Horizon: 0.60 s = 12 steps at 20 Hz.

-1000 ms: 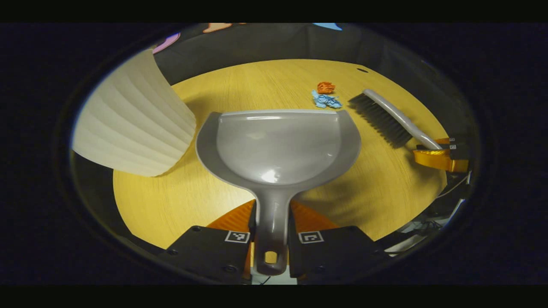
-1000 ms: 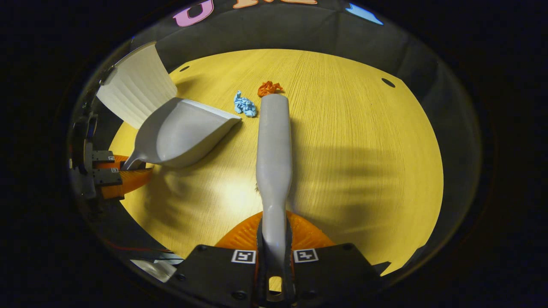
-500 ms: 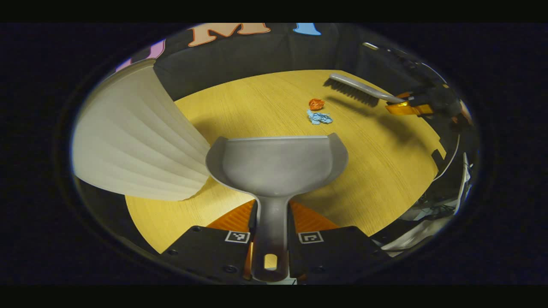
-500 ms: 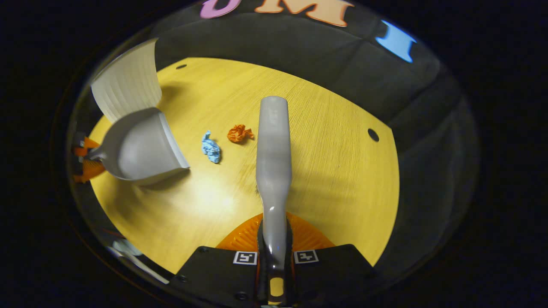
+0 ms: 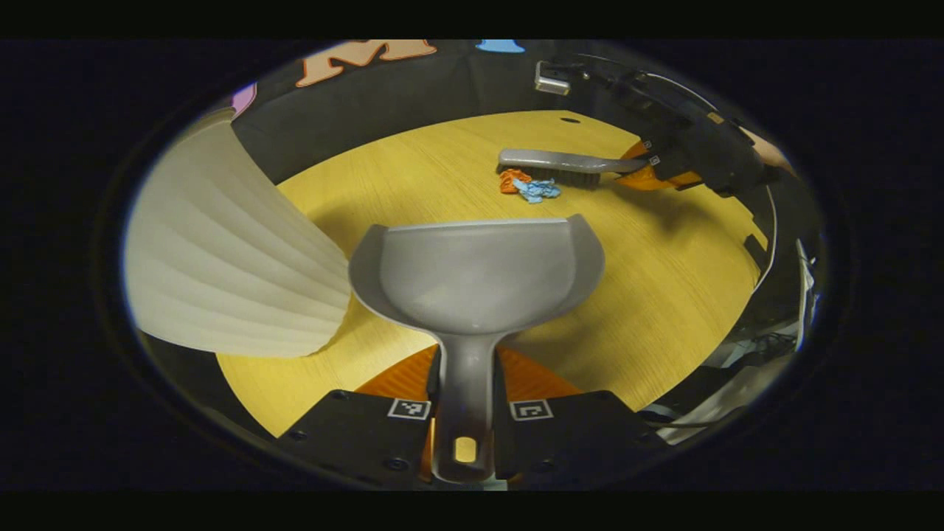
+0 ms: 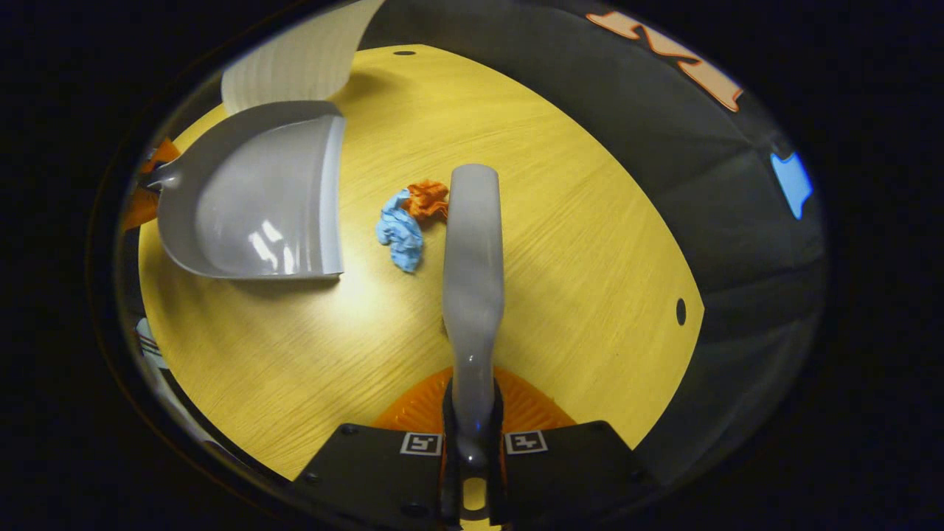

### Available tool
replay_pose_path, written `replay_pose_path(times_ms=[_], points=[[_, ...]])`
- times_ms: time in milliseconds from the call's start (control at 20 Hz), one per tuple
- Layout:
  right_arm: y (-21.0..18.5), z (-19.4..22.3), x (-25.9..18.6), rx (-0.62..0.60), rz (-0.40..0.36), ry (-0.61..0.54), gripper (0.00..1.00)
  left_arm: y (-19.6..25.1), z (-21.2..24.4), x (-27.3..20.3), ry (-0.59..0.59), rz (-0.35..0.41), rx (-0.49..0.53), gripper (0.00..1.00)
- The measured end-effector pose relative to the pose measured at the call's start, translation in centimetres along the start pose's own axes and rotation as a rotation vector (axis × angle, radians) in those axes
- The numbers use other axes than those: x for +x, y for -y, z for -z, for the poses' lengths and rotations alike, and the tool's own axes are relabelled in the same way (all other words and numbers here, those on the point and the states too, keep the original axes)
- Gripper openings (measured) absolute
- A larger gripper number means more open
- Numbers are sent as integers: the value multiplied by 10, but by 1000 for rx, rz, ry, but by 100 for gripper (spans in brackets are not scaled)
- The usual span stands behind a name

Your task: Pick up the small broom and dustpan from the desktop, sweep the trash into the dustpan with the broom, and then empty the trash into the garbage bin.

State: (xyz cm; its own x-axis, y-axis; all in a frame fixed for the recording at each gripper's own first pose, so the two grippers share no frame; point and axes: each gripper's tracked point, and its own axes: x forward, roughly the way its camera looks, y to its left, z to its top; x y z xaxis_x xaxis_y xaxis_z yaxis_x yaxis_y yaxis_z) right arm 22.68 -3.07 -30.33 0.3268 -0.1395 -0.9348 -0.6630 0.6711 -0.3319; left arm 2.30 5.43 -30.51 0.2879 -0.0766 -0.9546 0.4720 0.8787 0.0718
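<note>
since half a sec ago my broom [image 6: 472, 251] has come down right next to the trash. in the left gripper view its bristles [image 5: 564, 178] now sit just behind the two scraps; before, the broom was up and well away from them. the orange scrap [image 6: 428, 200] and the blue scrap [image 6: 400, 230] now touch each other; before there was a gap btwn them. the dustpan [image 5: 476, 276] looks abt the same in its own view, mouth facing the trash. in the right gripper view it looks bigger and closer than before.

my left gripper [image 5: 468, 413] is clamped on the dustpan handle, one finger each side. my right gripper [image 6: 472, 442] is clamped on the broom handle the same way. in the left gripper view i see that right gripper [image 5: 667, 166] far off w/ a bit of a hand [image 5: 767, 151] behind it.

the broom is pale gray w/ dark bristles, lying low over the wood table [image 6: 590, 243]. both scraps touch its left side in the right gripper view. the dustpan is gray and shiny. it looks empty, and sits near the scraps but not touching them. the white ribbed bin [image 5: 228, 258] stands just beside the dustpan on its left.
</note>
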Motion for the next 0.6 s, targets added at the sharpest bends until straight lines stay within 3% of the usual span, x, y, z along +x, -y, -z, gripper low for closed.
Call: replay_pose_path(times_ms=[300, 450, 600], points=[[-10, 2, -1, -141, -147, 58, 17, 11, -15, 22, 22, -10, -23, 25], [-3, -4, -9, -69, -175, 141, 17, 16, -20, 31, 66, -15, -59, 23], [7, 1, -26, 84, -162, 219, 17, 27, -26, 29, 164, 9, -150, 25]])
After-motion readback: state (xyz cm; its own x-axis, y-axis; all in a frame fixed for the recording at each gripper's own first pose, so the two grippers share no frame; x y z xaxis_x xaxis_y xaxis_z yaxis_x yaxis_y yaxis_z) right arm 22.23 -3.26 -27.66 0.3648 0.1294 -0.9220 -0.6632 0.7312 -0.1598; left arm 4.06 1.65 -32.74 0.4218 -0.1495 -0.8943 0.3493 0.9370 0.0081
